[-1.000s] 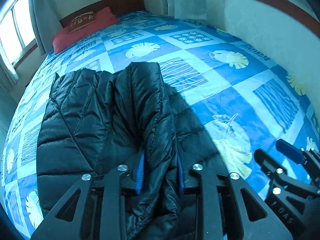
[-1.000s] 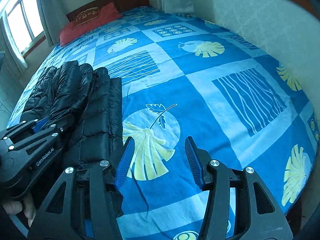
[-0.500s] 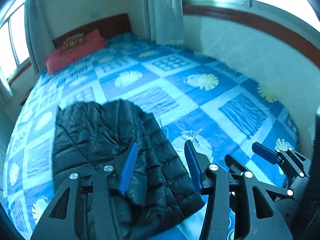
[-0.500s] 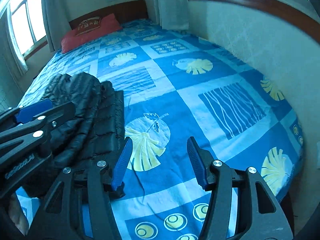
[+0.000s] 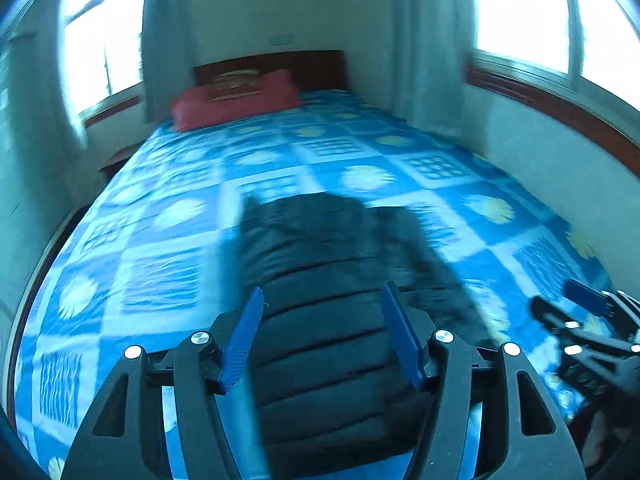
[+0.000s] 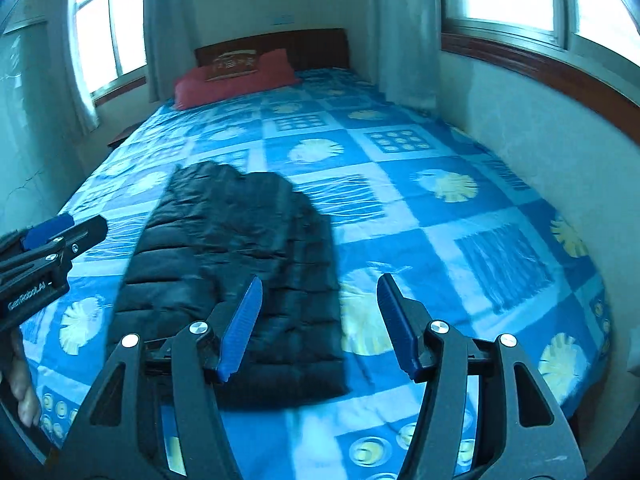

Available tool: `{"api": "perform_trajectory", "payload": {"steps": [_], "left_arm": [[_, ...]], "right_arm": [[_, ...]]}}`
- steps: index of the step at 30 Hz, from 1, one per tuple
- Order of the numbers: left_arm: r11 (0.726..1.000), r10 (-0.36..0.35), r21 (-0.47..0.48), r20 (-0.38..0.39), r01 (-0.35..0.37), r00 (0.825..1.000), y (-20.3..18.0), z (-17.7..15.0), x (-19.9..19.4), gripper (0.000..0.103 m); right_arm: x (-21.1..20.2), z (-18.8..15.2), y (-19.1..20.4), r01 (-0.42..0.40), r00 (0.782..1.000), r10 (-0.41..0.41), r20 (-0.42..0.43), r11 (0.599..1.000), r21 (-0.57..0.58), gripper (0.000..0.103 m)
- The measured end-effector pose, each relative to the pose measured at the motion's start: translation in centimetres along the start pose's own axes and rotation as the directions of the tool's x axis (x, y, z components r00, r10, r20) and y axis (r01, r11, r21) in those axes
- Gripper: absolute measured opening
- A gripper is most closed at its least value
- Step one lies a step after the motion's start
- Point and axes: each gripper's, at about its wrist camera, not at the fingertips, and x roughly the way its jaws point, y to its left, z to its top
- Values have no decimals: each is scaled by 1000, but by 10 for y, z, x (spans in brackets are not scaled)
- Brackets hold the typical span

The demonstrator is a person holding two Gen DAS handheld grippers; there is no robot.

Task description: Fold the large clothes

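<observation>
**Both tongs free above a folded jacket**

One black quilted puffer jacket (image 6: 236,276) lies folded lengthwise into a long panel on the blue patterned bedspread (image 6: 440,240), toward the foot of the bed and left of its centre line. Nothing holds it. The left gripper (image 5: 322,336) hangs above the garment's near end with its blue-padded jaws spread wide and nothing between them; the right gripper (image 6: 318,322) hangs over the jacket's right edge, likewise spread and empty.

Judging from how the jacket lies, a crosswise fold probably remains. The puffy filling is springy and the shell looks slick, so the layers could slide apart or spring open if only the top layer is pinched. The near hem sits close to the foot edge of the bed; a careless pull toward the person could drag it over. The left wrist view is blurred, so the exact lie of the far end is hard to read.

Counted: one jacket, two grippers, one red pillow (image 6: 236,80) at the wooden headboard (image 6: 312,46), two windows (image 6: 104,28).
</observation>
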Motion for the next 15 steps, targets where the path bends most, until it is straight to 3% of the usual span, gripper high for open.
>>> {"api": "perform_trajectory", "payload": {"steps": [2, 6, 10, 15], "left_arm": [[999, 20, -49, -21, -21, 1000, 24, -8, 7, 61], [991, 14, -129, -87, -25, 996, 61, -33, 28, 61], [984, -20, -180, -140, -6, 990, 74, -59, 47, 61], [981, -62, -194, -180, 27, 982, 67, -73, 63, 61]], "right_arm": [[10, 3, 10, -42, 999, 42, -17, 999, 10, 70], [38, 4, 27, -50, 996, 50, -81, 999, -2, 75], [55, -2, 30, -44, 989, 46, -143, 999, 20, 80], [71, -11, 24, -89, 972, 106, -209, 992, 89, 79]]}}
